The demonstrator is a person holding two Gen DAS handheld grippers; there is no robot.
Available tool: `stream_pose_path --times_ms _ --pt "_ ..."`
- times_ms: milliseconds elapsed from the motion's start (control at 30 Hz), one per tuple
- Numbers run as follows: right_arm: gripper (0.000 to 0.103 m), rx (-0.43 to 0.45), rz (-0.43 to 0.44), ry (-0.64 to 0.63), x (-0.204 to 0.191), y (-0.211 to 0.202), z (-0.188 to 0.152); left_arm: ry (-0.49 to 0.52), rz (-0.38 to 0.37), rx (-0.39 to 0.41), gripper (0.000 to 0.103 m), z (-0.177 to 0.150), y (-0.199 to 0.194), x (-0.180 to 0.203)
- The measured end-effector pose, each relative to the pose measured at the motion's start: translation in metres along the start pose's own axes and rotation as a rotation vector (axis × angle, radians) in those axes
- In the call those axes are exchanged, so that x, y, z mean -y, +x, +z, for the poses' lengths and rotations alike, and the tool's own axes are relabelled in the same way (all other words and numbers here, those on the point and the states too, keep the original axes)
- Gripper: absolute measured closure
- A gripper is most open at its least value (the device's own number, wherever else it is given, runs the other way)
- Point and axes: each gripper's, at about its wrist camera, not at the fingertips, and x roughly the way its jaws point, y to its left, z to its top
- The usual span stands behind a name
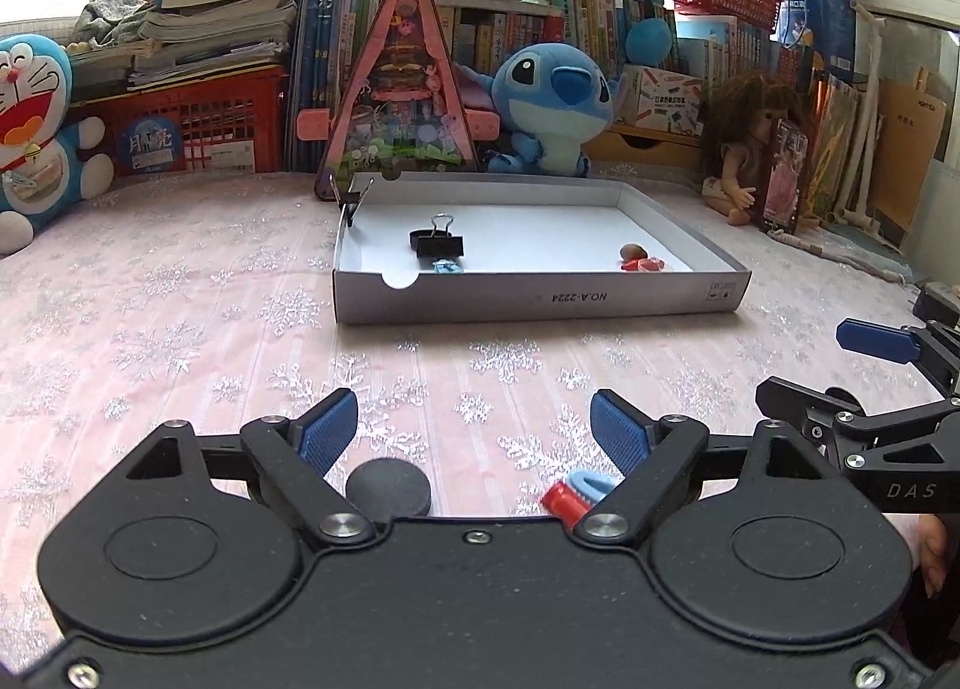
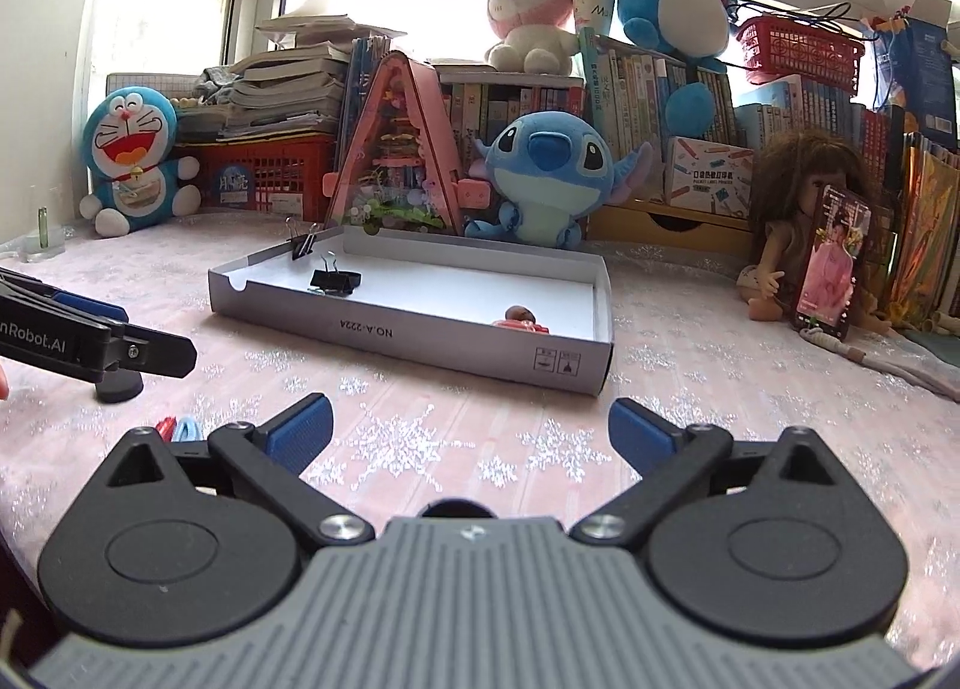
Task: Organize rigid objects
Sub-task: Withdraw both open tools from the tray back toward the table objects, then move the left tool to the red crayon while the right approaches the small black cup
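Left wrist view: the left gripper (image 1: 474,431) stands wide open over the pink snowflake cloth (image 1: 180,341), holding nothing. A black round disc (image 1: 388,487) lies at its seven o'clock and a small red-and-blue clip (image 1: 575,494) sits just beside the right finger's base, at five o'clock. At twelve o'clock, well apart, the shallow cardboard box (image 1: 540,302) holds a black binder clip (image 1: 437,245) and small red pieces (image 1: 642,264); another binder clip (image 1: 351,200) grips its far-left wall.

Right wrist view: the right gripper (image 2: 471,434) is spread fully, empty, with the box at twelve o'clock.
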Motion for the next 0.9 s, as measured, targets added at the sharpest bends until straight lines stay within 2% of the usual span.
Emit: stream_pose_path --times_ms 200,400,467,567,633,733,900 --pt "0.001 0.006 -0.014 0.007 -0.004 -0.005 -0.011 -0.056 -0.031 -0.023 0.019 -0.017 -0.01 0.003" --pt "0.002 0.015 -0.007 -0.004 -0.01 -0.012 -0.018 -0.022 -0.012 -0.007 0.02 -0.032 -0.02 0.019" --pt "0.002 0.009 0.001 0.012 -0.011 -0.013 -0.021 -0.009 -0.022 -0.01 0.024 -0.034 -0.021 0.024" --pt "0.004 -0.004 0.013 0.033 -0.011 -0.013 -0.025 -0.007 -0.04 -0.03 0.035 -0.037 -0.021 0.027" --pt "0.005 -0.008 0.015 0.043 -0.011 -0.013 -0.027 -0.008 -0.047 -0.034 0.046 -0.038 -0.021 0.027" --pt "0.008 -0.01 0.018 0.052 -0.01 -0.015 -0.029 0.006 -0.037 -0.035 0.057 -0.038 -0.022 0.028" --pt "0.009 -0.006 0.018 0.049 -0.01 -0.017 -0.031 0.021 -0.013 -0.042 0.059 -0.039 -0.023 0.027"
